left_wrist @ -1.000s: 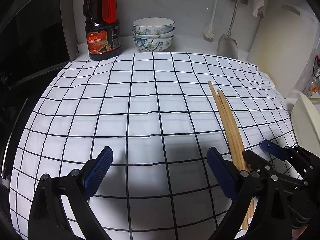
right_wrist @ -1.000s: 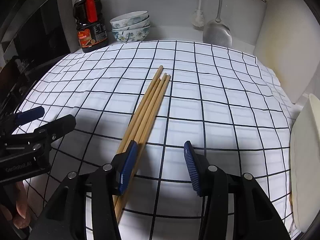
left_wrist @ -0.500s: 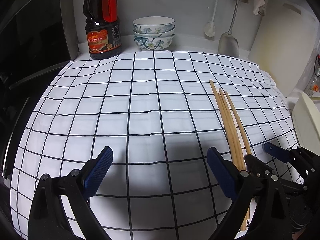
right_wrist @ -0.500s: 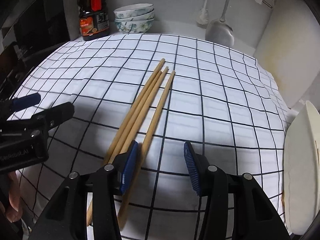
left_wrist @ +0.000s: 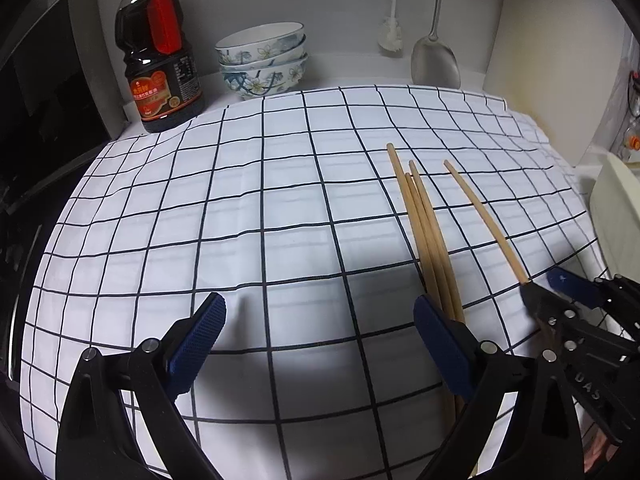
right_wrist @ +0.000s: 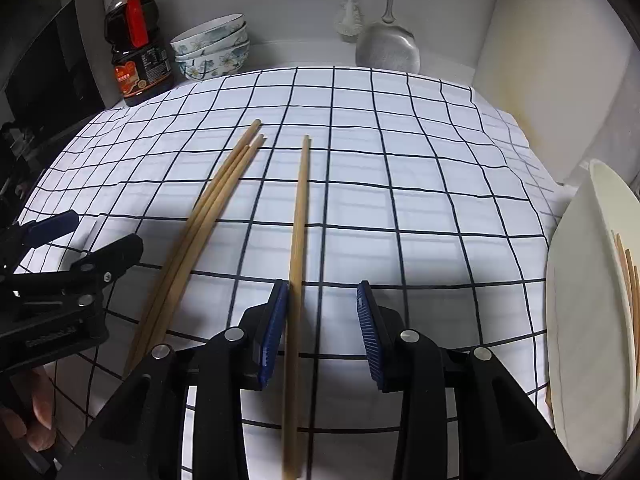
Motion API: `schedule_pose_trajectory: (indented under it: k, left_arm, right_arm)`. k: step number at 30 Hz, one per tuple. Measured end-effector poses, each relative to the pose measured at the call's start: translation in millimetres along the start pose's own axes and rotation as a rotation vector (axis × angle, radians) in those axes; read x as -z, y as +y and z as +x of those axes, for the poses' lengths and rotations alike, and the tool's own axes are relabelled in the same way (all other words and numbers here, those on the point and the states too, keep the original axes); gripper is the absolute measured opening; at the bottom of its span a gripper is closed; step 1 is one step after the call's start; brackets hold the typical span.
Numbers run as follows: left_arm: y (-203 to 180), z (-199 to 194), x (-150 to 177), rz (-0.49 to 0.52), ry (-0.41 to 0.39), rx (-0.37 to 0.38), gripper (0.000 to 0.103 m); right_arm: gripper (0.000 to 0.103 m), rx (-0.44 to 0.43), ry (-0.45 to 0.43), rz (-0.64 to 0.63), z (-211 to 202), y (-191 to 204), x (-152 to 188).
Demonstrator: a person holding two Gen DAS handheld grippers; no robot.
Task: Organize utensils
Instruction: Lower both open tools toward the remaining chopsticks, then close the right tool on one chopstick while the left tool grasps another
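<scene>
A single chopstick point(right_wrist: 298, 216) was seen lying on the checked cloth point(right_wrist: 400, 168) between the jaws of the right gripper point(right_wrist: 322, 328), its long axis running toward 12 o'clock, its side against the left pad while the right pad stood clear. The jaws, half open, had just been closing. Three more chopsticks point(right_wrist: 208, 216) lay at 10 o'clock, nearer the wide-open, empty left gripper point(left_wrist: 320, 340).

The 3 bundled chopsticks point(left_wrist: 430, 248) have near ends hidden behind the left gripper point(left_wrist: 320, 316).
</scene>
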State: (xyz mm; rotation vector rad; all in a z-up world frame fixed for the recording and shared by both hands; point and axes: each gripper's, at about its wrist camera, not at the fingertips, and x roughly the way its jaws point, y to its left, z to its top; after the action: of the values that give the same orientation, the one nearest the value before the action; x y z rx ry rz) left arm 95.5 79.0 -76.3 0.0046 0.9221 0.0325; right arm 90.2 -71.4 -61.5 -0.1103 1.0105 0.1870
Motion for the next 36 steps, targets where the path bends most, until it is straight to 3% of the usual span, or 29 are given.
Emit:
schedule_pose_trajectory:
  k: [9, 17, 27, 29, 31, 33, 35, 36]
  left_arm:
    - [-6.6, -0.4, -2.1, 0.002, -0.006, 0.042, 0.093]
    - [-15.3, 11.3, -1.2, 0.026, 0.038, 0.075, 0.096]
    - [-21.8, 19.7, -7.3, 0.041, 0.049, 0.057, 0.096]
    - [-22.7, 18.3, -7.7, 0.045, 0.038, 0.06, 0.086]
    - [-23.9, 16.1, -7.8, 0.049, 0.022, 0.064, 0.077]
    - [-24.3, 12.9, -7.2, 0.05, 0.007, 0.066, 0.061]
    - [-24.2, 9.9, -6.4, 0.052, -0.003, 0.071, 0.033]
    - [-24.0, 9.0, -6.3, 0.052, -0.005, 0.072, 0.026]
  right_arm:
    - [0.035, -0.009, -0.002, 0.002, -0.1, -3.0, 1.2]
    - [0.035, -0.009, -0.004, 0.006, 0.0, -2.3, 1.7]
    - [0.035, -0.006, -0.032, 0.009, 2.0, -0.5, 1.6]
    - [0.035, 0.002, -0.039, -0.005, 2.5, 1.5, 1.9]
    - [0.026, 0.006, -0.039, -0.025, 2.6, 5.0, 1.5]
    - [0.016, -0.003, -0.04, -0.049, 2.5, 9.8, 1.4]
    - [0.007, -0.008, -0.042, -0.063, 2.3, 13.0, 1.9]
    - [0.006, -0.004, -0.042, -0.066, 2.3, 13.6, 2.0]
